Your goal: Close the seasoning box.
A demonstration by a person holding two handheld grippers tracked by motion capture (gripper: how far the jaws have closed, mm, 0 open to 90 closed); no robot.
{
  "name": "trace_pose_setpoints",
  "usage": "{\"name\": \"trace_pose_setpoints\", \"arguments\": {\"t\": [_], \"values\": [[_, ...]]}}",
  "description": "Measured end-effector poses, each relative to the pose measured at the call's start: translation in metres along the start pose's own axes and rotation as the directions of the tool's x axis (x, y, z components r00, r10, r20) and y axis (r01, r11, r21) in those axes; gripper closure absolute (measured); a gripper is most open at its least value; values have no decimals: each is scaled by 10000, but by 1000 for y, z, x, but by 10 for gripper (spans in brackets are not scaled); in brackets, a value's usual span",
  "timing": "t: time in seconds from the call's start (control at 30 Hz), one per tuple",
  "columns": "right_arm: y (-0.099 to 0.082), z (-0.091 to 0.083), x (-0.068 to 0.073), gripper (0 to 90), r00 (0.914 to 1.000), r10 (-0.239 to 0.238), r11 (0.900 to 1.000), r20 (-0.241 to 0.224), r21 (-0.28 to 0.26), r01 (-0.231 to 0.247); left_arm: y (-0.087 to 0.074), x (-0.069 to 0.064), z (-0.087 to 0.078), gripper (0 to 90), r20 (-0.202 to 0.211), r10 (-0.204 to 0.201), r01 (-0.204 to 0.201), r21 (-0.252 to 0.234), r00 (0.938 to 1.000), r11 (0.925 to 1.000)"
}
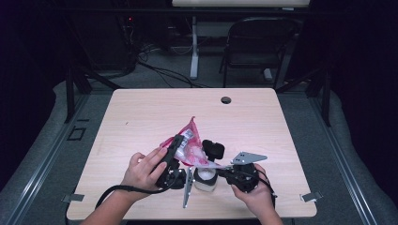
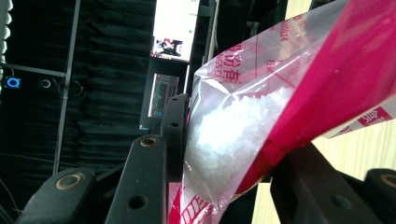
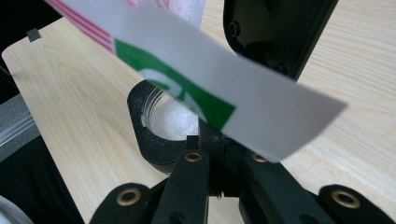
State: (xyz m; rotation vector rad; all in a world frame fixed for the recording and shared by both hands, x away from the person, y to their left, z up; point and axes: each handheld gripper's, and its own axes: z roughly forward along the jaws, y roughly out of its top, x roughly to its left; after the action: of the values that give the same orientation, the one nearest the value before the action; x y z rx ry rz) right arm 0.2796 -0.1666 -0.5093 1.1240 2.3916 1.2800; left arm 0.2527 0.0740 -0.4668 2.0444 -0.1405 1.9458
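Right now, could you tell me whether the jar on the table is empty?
No, the jar already holds white grains below the bag.

Bag corner (image 3: 243, 105) over open jar (image 3: 170, 122) of white granules; jaws closed; wooden table (image 3: 79, 93).

On the bench (image 1: 141, 112), near its front edge and about midway across, stands a jar (image 1: 205, 179), with a bag (image 1: 187, 143) tilted above it and reaching back and to the left. The left gripper (image 1: 180, 145) sits left of the jar with the bag between its fingers (image 2: 173, 135); the right gripper (image 1: 220, 172) lies level just right of the jar. Behind the bench, on the floor, a chair (image 1: 256, 42) stands to the right.
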Motion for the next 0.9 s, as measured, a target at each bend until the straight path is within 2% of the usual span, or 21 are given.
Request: {"name": "trace_pose_setpoints", "arguments": {"t": [0.3,0.9], "values": [[0,-2,-1,900,10000,19,10000,36,-74,-19,-7,-4,1,667,180,-374,372,152,9991,9992],[1,-1,1,900,9998,-140,9999,122,-34,141,-16,-11,2,668,448,-727,703,534,9963,9961]]}}
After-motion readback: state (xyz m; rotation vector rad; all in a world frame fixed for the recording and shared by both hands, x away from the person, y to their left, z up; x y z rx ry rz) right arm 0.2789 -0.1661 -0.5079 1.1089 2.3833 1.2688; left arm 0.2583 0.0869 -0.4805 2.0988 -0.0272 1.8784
